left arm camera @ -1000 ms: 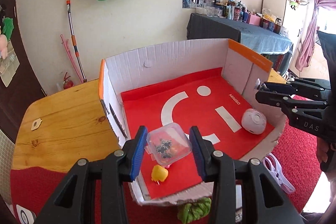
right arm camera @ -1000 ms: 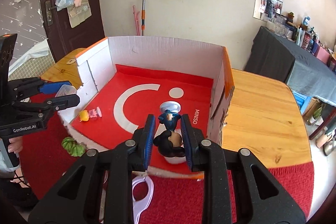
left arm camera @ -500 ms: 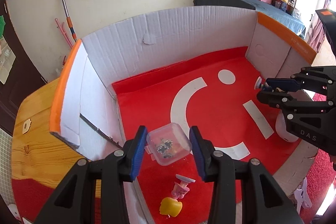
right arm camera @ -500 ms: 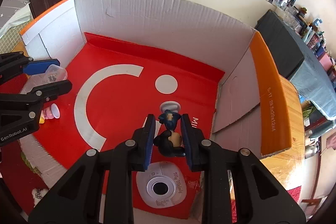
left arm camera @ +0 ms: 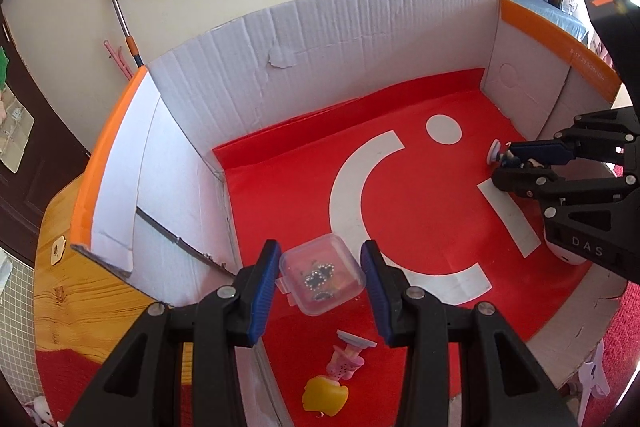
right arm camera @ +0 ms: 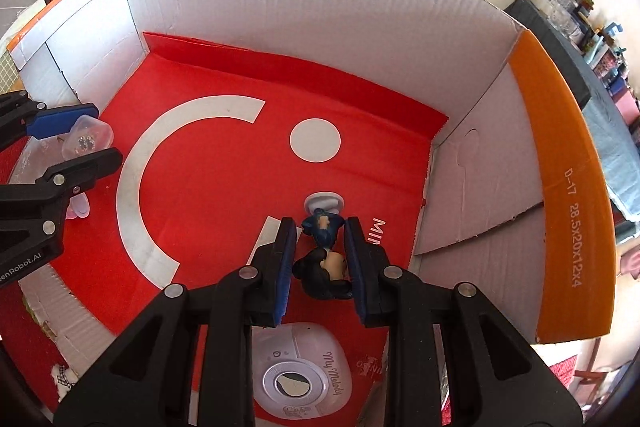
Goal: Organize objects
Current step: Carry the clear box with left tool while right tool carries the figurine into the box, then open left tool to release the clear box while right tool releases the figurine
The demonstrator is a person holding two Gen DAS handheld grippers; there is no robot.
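Looking along the left gripper (left arm camera: 320, 275) first, its blue pads are closed partway onto a small clear lidded case (left arm camera: 322, 273) with dark beaded bits inside, gripped by its two side walls, the hinge tab facing the left pad. The case hangs over the near left part of the cardboard box (left arm camera: 360, 39), just inside the left wall, with the red liner (left arm camera: 420, 211) directly below it, so the coming move looks like a straight drop and release. Below the case, nearer the camera, lie a pink figure on a pale disc (left arm camera: 350, 355) and a yellow piece (left arm camera: 323, 393), close together; a set-down should stay on the far side of them. Across the box, the right gripper (left arm camera: 520, 163) reaches in from the right edge of this view. From the right wrist view, the right gripper (right arm camera: 320, 247) is shut tight on a small dark-haired figurine in blue (right arm camera: 322, 251). Its long axis runs along the fingers: the head sits back toward the camera, the body points forward and down, and its white round base (right arm camera: 324, 202) leads, just clear of the pad tips. The base appears near or at the liner by the right wall, though contact cannot be told. A white round gadget (right arm camera: 298, 379) lies under the gripper's body, so the figurine is best stood ahead of it. The left gripper (right arm camera: 80, 135) with the case is well apart at the left side.
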